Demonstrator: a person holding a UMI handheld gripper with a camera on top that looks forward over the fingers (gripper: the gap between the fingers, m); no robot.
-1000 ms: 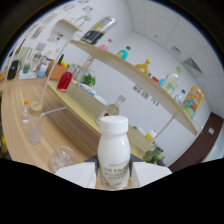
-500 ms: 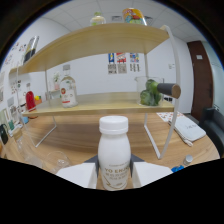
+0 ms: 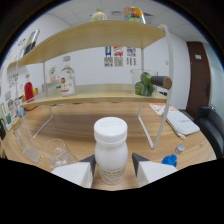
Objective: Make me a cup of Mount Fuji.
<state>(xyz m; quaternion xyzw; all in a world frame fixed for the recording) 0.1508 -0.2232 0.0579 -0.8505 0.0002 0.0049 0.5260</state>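
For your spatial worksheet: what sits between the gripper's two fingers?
In the gripper view, a white capped bottle is clamped between the fingers of the gripper.

Wooden table [image 3: 200, 145] bearing shelf rack [image 3: 100, 92]

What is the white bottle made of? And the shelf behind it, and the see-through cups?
The white bottle, held between the tongs, looks like matte opaque plastic with a screw cap. The shelf seems to be light wood-look boards on thin white metal legs. The clear cups look like glass or clear plastic; hard to tell which.

Bottle [image 3: 111, 150] base hidden below fingers [image 3: 75, 172]
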